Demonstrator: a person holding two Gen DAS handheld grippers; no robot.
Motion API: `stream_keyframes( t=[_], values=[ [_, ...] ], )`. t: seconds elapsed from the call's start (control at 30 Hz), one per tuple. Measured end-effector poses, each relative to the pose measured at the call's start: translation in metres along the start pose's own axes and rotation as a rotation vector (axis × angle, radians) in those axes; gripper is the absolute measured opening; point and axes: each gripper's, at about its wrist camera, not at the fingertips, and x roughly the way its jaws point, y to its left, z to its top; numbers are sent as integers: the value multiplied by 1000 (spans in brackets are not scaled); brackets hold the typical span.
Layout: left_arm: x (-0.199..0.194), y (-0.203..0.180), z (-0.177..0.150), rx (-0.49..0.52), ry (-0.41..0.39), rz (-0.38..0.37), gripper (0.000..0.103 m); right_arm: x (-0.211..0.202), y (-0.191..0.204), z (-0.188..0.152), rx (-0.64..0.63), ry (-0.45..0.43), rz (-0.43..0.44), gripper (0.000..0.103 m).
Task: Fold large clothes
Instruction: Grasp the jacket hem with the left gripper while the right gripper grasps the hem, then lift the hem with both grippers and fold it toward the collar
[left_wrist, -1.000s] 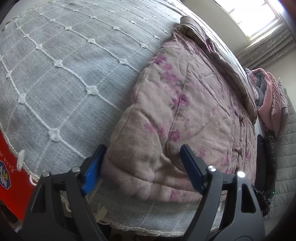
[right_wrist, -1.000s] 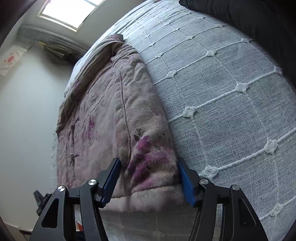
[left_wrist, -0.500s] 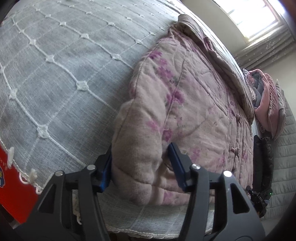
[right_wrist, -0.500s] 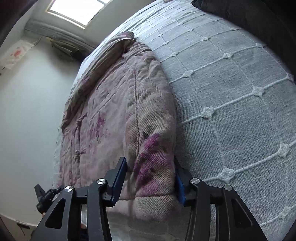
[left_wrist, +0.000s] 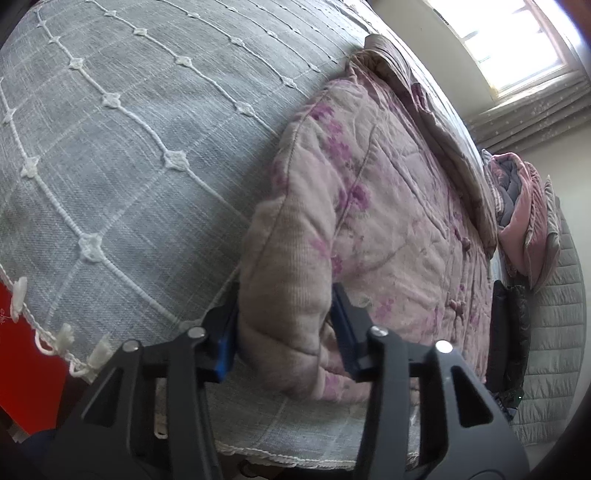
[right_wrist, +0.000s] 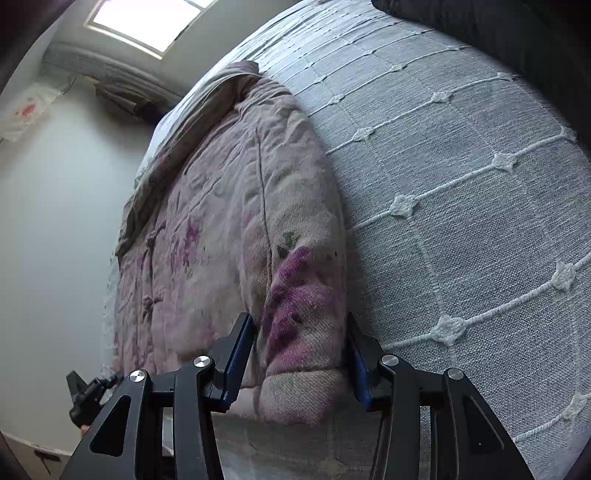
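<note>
A padded pink jacket with purple flowers lies spread on a grey quilted bedspread. My left gripper is shut on the jacket's near hem corner, its blue pads pressing the thick fabric from both sides. In the right wrist view the same jacket lies along the bedspread. My right gripper is shut on the other hem corner, which bears a large purple flower. Both corners bunch up between the jaws.
A heap of pink and grey clothes lies at the far end of the bed. A dark garment lies at the upper right. A red box stands below the bed edge. A window is behind.
Both grippers have closed from open onto the jacket's hem corners. The corners now bunch up and rise slightly off the bedspread.
</note>
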Motion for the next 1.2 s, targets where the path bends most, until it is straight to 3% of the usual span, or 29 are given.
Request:
stream_keyframes(
  t=[0.43,0.57,0.77,0.9,1.1,1.2],
  values=[
    [9,-7,1,4,-16,27,47,7,6,1,15,-18,8,43],
    [11,-11,1,12,-36,25,37,8,7,1,-6,-22,-9,31],
    [20,-12,4,-35,-53,19,37,12,13,0,-46,-35,-43,23],
    [11,-21,1,39,-87,36,25,7,25,-5,-114,-67,-73,17],
    [-32,-24,-6,62,-193,-46,21,-31,25,-26,-103,-160,23,14],
    [-49,-22,-14,76,-225,-46,20,-48,26,-42,-101,-188,68,13]
  ],
)
